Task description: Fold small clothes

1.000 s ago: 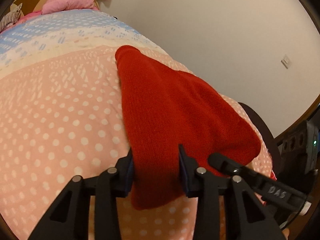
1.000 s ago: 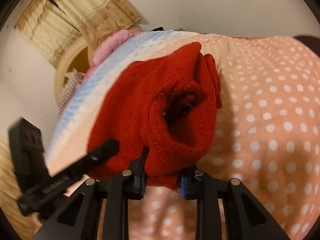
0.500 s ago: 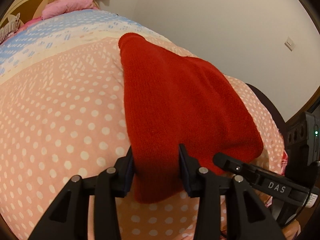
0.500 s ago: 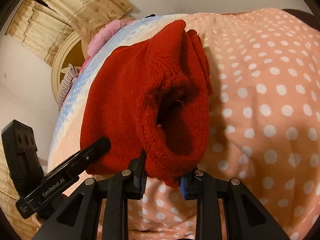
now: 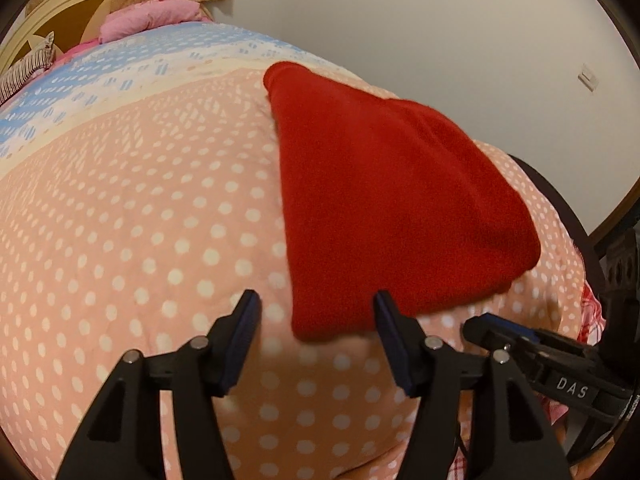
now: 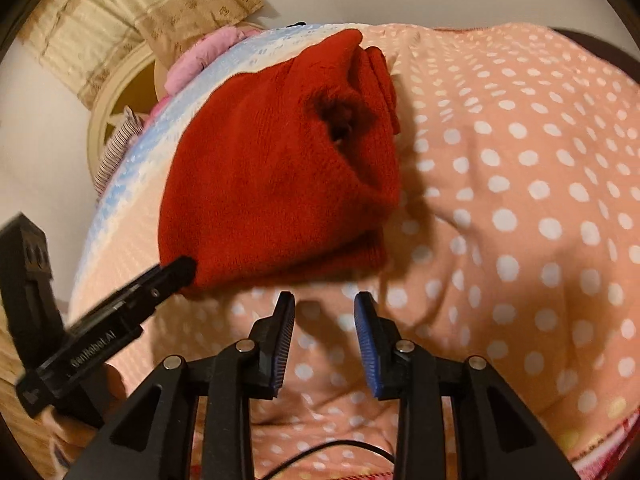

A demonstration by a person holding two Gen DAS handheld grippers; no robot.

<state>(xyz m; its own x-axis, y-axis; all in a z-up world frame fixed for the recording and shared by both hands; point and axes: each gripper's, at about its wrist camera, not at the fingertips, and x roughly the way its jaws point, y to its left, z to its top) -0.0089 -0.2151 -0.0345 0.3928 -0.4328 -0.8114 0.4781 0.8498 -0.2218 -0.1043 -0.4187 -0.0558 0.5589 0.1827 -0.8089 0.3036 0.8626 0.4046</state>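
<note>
Red knit garment lies on polka-dot bedspread, pink pillow beyond.

- Pink pillow: partly behind the quilt's rise.
- Headboard: cut off at frame edge.
- Cable: ends hidden behind gripper arms.

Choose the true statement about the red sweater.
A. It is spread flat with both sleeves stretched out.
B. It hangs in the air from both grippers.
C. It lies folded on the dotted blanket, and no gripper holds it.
C: the red sweater lies folded on the dotted blanket, and both grippers' jaws are opening, clear of it.
</note>
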